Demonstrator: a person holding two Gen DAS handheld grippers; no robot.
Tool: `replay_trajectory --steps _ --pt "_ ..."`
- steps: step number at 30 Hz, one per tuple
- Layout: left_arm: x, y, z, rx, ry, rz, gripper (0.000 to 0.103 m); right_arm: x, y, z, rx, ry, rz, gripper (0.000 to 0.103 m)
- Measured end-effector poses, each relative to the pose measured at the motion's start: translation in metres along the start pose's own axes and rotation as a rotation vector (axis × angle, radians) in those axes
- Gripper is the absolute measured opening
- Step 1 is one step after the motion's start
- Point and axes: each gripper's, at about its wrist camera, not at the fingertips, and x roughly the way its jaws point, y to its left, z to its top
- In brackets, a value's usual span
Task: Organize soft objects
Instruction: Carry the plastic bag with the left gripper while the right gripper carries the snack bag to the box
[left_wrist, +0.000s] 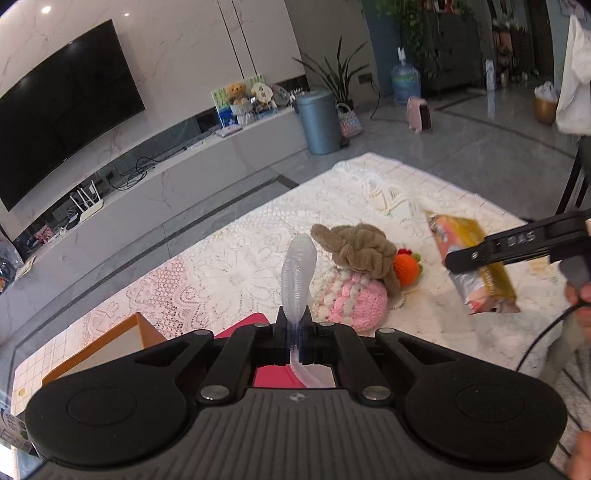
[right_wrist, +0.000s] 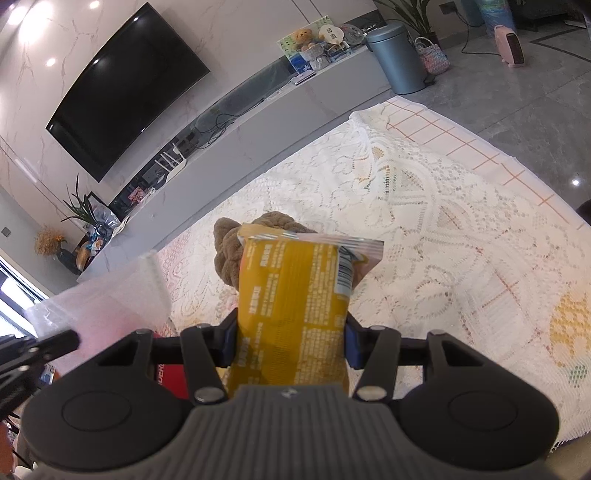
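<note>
Left claw (left_wrist: 295, 345) pinching clear plastic bag (left_wrist: 297, 273), right claw (right_wrist: 290, 343) clamping yellow snack packet (right_wrist: 291, 295)

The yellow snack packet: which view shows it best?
The right wrist view: the yellow snack packet fills the centre, clamped in the right tongs, its printed back visible though blurry. The left wrist view shows it smaller at the edge, partly behind the tongs' arm.
</note>
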Motion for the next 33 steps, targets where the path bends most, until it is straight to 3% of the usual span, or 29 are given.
replay_trajectory --steps 8,14,23,33 --pt "-0.035 0.035 -0.006 -0.179 -0.06 -0.071 0.004 -0.005 0.008 0.0 -0.03 -0.027 0.025 0.053" --pt "-0.063 0.056 -0.017 -0.233 -0.135 -0.023 0.004 -0.006 0.016 -0.002 -0.038 -0.015 0.072 0.053" --pt "-0.093 0.109 -0.045 -0.512 -0.26 0.007 0.004 -0.01 0.033 -0.001 -0.065 -0.024 0.115 0.053" --pt "-0.106 0.152 -0.103 -0.663 -0.265 0.187 0.004 -0.032 0.079 0.001 -0.143 -0.061 0.202 0.053"
